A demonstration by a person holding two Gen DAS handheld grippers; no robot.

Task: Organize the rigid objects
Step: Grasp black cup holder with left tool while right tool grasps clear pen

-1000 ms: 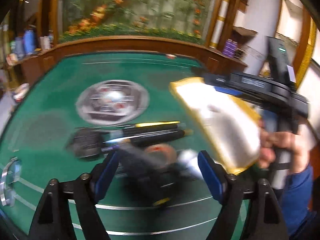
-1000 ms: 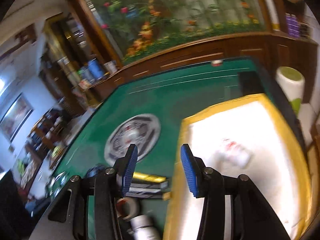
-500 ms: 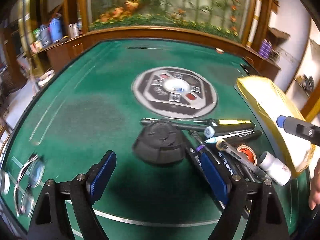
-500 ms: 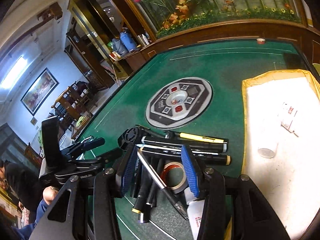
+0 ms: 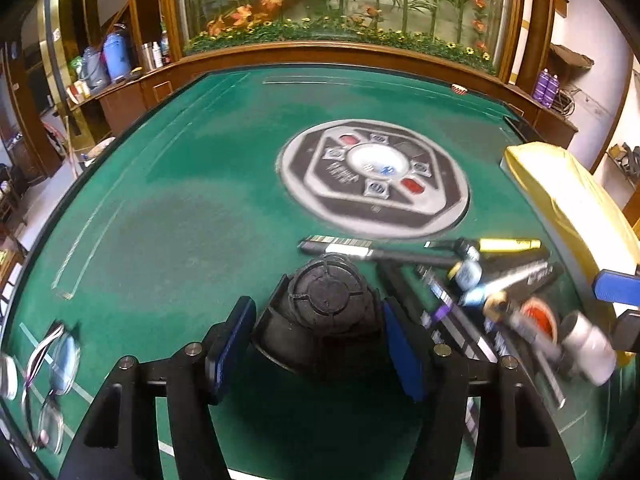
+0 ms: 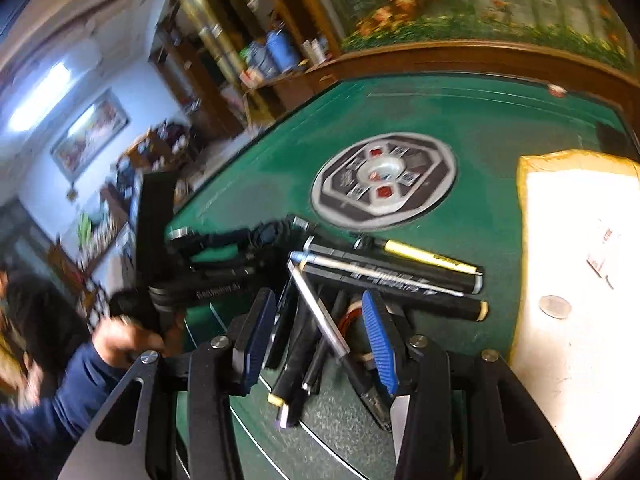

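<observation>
A black round ribbed cap [image 5: 328,300] lies on the green felt, between the blue pads of my left gripper [image 5: 318,308]. The jaws are closing on it; the pads flank its sides without clearly pressing. To its right lies a heap of pens and markers [image 5: 460,280] with a roll of tape [image 5: 538,318] and a white bottle [image 5: 592,348]. My right gripper [image 6: 320,300] hovers open over that heap of pens [image 6: 380,276], a silver pen [image 6: 320,312] running under its gap, nothing gripped. One of its blue pads [image 5: 616,288] shows at the left view's right edge.
A yellow-rimmed white tray [image 6: 568,240] holding a coin [image 6: 554,306] stands to the right of the pens. The table's round control panel [image 5: 376,176] sits in the middle. A pair of glasses [image 5: 52,368] lies at the near left. A person's hand [image 6: 128,340] holds the left gripper.
My left gripper has come down and forward onto the black cap, and its jaws have narrowed around it. The right gripper has swung left from over the tray to above the pens.
</observation>
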